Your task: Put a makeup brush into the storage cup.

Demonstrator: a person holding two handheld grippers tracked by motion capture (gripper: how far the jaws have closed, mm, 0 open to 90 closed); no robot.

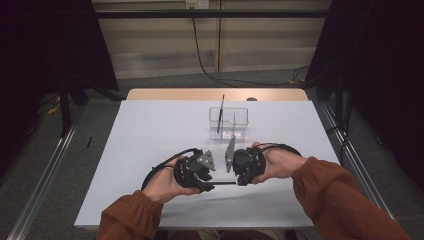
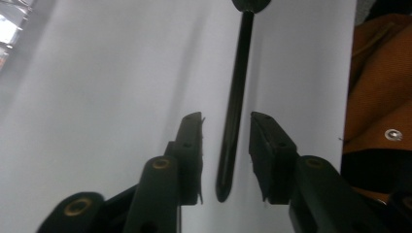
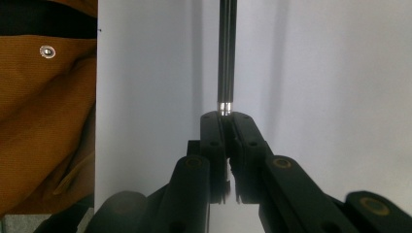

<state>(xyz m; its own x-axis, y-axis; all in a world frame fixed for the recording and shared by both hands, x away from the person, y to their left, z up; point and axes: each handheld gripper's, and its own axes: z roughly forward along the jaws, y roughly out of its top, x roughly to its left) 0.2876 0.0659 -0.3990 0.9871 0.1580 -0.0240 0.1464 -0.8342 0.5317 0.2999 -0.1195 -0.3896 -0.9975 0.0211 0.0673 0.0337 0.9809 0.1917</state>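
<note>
- Left hand-held gripper (image 1: pixel 212 186), near the counter's front edge, points right, jaws apart.
- Right hand-held gripper (image 1: pixel 239 182) faces it, jaws clamped together.

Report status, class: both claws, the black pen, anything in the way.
Right claw shut on black pen. Left claw open, pen's far end between its jaws, untouched. Nothing in the way; clear box behind.
</note>
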